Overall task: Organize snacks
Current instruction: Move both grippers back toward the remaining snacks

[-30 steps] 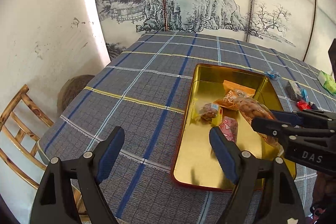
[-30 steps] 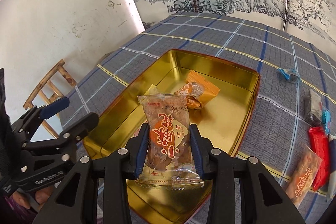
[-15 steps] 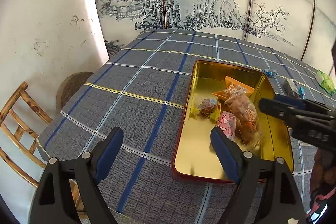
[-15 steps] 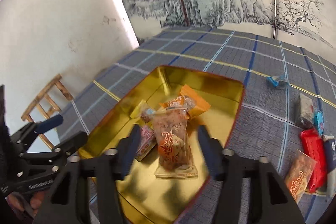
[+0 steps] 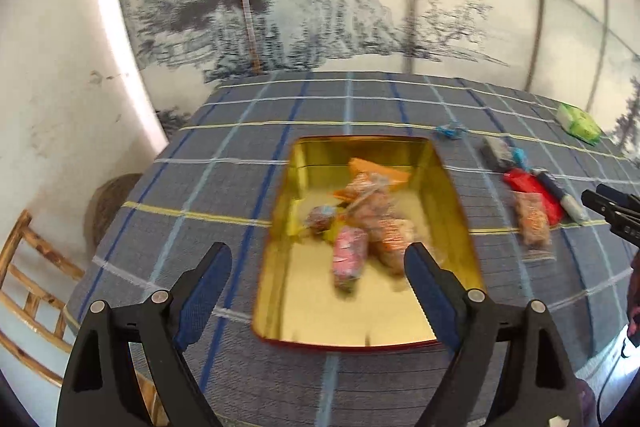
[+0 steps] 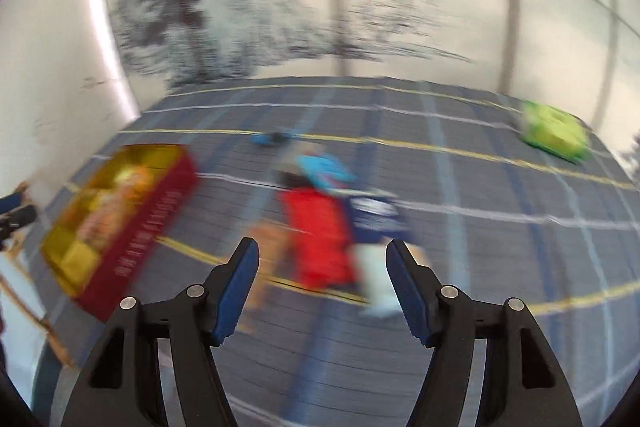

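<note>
Hovering with our right hand-held gripper (image 6: 322,287) wide and empty, we see the red snack packet (image 6: 318,237) just ahead between its fingers on the worktop (image 6: 480,267); light, crinkly, slippery — we'd pinch it across the middle.

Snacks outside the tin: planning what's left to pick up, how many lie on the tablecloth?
6: blue candy, grey packet, red packet, navy-white packet, orange packet, all right of the tin; green packet at the far corner. Blur may hide more.
</note>
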Demonstrator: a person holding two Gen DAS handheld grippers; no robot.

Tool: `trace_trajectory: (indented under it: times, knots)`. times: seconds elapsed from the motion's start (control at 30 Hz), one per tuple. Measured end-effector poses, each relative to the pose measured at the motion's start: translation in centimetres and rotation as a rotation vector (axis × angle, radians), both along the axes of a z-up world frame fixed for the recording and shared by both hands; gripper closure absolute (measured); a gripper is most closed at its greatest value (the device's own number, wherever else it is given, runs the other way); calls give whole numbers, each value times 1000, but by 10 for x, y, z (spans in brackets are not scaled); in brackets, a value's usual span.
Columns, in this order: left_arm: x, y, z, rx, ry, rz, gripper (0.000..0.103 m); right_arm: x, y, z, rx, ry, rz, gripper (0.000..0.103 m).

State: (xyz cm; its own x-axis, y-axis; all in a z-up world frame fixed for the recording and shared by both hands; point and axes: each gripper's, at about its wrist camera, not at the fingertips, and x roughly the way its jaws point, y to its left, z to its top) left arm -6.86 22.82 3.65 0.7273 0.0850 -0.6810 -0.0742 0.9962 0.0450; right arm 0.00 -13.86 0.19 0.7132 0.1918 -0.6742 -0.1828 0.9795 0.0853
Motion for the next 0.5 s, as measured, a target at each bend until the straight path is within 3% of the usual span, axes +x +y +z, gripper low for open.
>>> trace_trajectory:
  times: [0.1, 0.23, 0.37, 0.5]
  knots:
    - [11, -23, 10, -43, 30, -95, 18, 5, -48, -15, -62, 27, -119, 36]
    - [42, -60, 33, -92, 67, -212, 18, 17, -91, -30, -67, 81, -205, 36]
    - [107, -99, 51, -192, 152, -299, 18, 22, -113, -39, -11, 93, -226, 36]
    - [196, -142, 47, -187, 242, -327, 18, 29, -122, -45, 60, 105, -220, 36]
